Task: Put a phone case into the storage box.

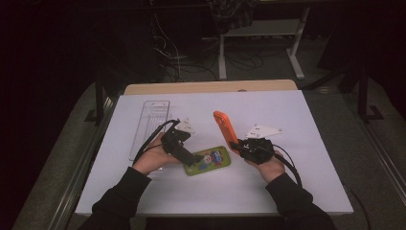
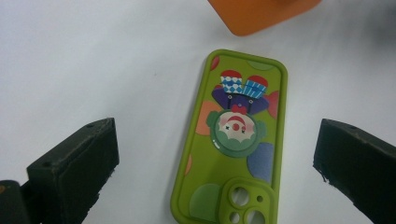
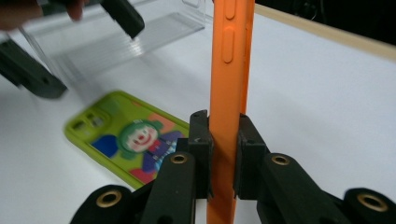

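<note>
An orange phone case [image 1: 225,131] is held off the table, tilted up and to the left, with my right gripper [image 1: 238,144] shut on its lower end. In the right gripper view the orange case [image 3: 230,70] stands on edge, clamped between the two pads of that gripper [image 3: 223,149]. A green phone case with a clown picture [image 1: 208,160] lies flat on the white table. My left gripper [image 1: 194,159] is at its left end, open. In the left gripper view the green case [image 2: 236,140] lies between the wide-apart jaws without touching either.
A clear plastic tray [image 1: 150,125] lies at the back left of the white table top [image 1: 306,115]. A wooden table edge [image 1: 210,86] runs behind it. Cables and table legs stand on the dark floor beyond.
</note>
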A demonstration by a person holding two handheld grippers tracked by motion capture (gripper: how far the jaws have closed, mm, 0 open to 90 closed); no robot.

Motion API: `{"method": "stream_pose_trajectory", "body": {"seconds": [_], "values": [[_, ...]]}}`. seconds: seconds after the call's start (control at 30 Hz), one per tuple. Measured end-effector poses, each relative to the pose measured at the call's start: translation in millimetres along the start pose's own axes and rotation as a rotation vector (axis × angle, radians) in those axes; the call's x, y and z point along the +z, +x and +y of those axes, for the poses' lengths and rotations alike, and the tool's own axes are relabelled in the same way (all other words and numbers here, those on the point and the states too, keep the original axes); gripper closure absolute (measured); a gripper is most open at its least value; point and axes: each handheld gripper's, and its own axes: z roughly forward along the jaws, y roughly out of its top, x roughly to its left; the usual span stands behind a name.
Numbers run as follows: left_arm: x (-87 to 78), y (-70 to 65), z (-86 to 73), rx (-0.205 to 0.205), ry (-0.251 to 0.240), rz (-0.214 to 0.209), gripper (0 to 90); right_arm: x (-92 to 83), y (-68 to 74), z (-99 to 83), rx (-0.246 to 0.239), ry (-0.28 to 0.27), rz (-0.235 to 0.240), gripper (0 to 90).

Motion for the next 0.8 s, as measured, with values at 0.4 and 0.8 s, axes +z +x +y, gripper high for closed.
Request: {"method": "stream_pose_trajectory", "body": {"seconds": [0.4,0.8], "values": [[-6.4,4.9,8.0,-0.116,-0.132,-0.022,0.0,3.0,-2.5,-2.5,0.078,0.006,0.021,78.7],[-10.0,15.2,33.8,-0.179,-0.264,-0.055,0.0,1.0,0.7,1.4,0.086,-0.018,0.036,78.7]]}}
